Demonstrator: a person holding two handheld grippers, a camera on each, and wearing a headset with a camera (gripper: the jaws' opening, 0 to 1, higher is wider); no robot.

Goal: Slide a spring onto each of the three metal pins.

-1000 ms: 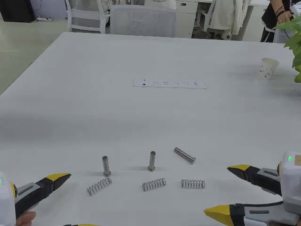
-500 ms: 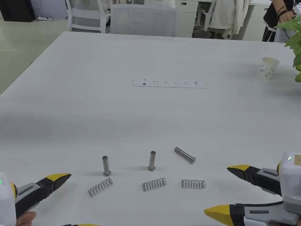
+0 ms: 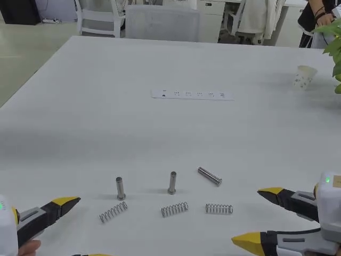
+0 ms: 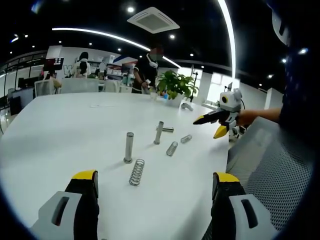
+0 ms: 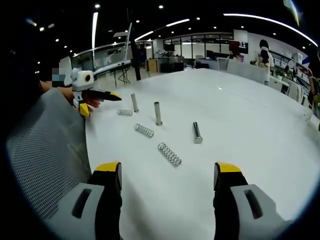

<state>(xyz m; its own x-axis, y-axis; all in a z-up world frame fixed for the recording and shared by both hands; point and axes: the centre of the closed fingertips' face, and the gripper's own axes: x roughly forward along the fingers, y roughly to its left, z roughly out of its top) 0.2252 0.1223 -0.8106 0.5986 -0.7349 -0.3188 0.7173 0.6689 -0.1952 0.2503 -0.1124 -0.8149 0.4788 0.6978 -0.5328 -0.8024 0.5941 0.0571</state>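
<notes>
Table: the white table [image 3: 160, 133] takes up most of the head view. Its far edge runs across the top and its left edge slants down the left side. A wide bare stretch lies above the parts.
Right gripper: the right gripper [image 3: 258, 216] is at the lower right corner, jaws spread wide and holding nothing (bare tabletop shows between the tips).
Left gripper: the left gripper [image 3: 80, 228] is at the lower left corner, likewise spread and empty.
Power strip: the power strip [image 3: 192, 95] lies flat at upper centre, well apart from the pins.
Paper cup: the paper cup [image 3: 302, 77] is at the upper right, near the frame edge.
Pins: a row at lower centre. The left pin [image 3: 120, 188] and middle pin [image 3: 172, 182] stand upright, and the right pin [image 3: 209, 175] lies flat on a diagonal. All three are bare.
Springs: the left spring [image 3: 113, 211], middle spring [image 3: 175, 208] and right spring [image 3: 219, 208] lie flat just below the pins, between the two grippers.
</notes>
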